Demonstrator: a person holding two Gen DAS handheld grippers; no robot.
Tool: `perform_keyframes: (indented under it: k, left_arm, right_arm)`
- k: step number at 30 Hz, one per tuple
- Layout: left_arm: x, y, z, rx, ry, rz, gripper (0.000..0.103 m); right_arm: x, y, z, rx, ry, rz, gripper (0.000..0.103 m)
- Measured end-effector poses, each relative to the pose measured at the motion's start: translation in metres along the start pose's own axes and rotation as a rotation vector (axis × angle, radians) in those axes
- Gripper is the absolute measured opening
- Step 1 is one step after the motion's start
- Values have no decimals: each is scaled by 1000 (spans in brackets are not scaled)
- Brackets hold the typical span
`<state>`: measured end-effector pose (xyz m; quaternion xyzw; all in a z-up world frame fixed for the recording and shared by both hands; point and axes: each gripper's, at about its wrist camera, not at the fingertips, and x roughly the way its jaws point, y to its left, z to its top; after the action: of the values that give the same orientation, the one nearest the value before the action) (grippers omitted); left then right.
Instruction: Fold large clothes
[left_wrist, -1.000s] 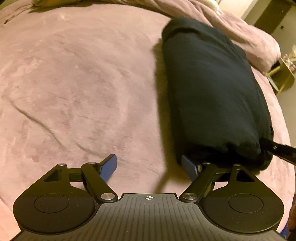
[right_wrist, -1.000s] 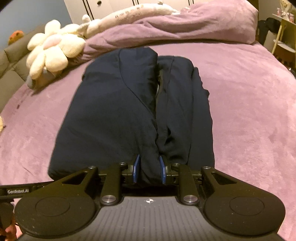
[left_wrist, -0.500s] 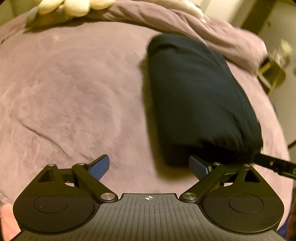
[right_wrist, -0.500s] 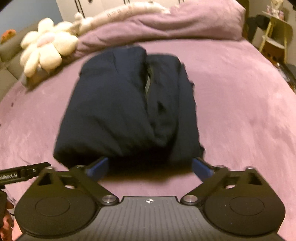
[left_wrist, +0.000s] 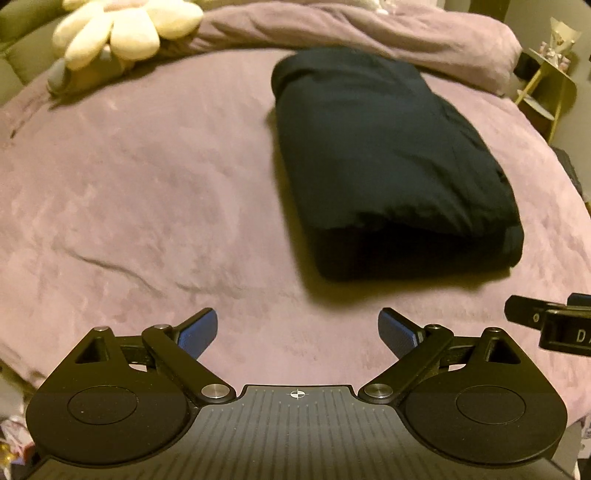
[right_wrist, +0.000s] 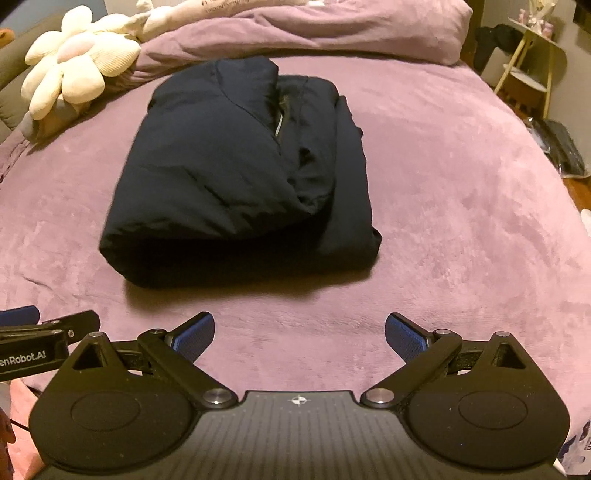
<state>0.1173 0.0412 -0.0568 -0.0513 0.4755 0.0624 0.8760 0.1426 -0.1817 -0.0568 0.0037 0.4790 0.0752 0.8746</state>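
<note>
While the jacket (right_wrist: 236, 177) lies folded on the bed (right_wrist: 461, 229), long axis running away, both tools gape wide, empty. Right tool (right_wrist: 299, 338) faces it squarely; left tool (left_wrist: 297, 334) sits off to its left.

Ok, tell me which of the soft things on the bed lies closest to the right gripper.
The folded dark navy garment, lying flat just beyond the open right gripper. The cream flower plush and the mauve pillow sit farther back at the head of the bed.
</note>
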Motion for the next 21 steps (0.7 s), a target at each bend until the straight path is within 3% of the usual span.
perform_keyframes:
  k: [15, 21]
  left_arm:
    - [-24, -6, 3, 24, -77, 25, 97]
    - [-25, -7, 4, 16, -72, -4, 97]
  right_arm:
    - [-24, 16, 9, -22, -73, -35, 99]
    - [-25, 16, 9, -24, -73, -39, 99]
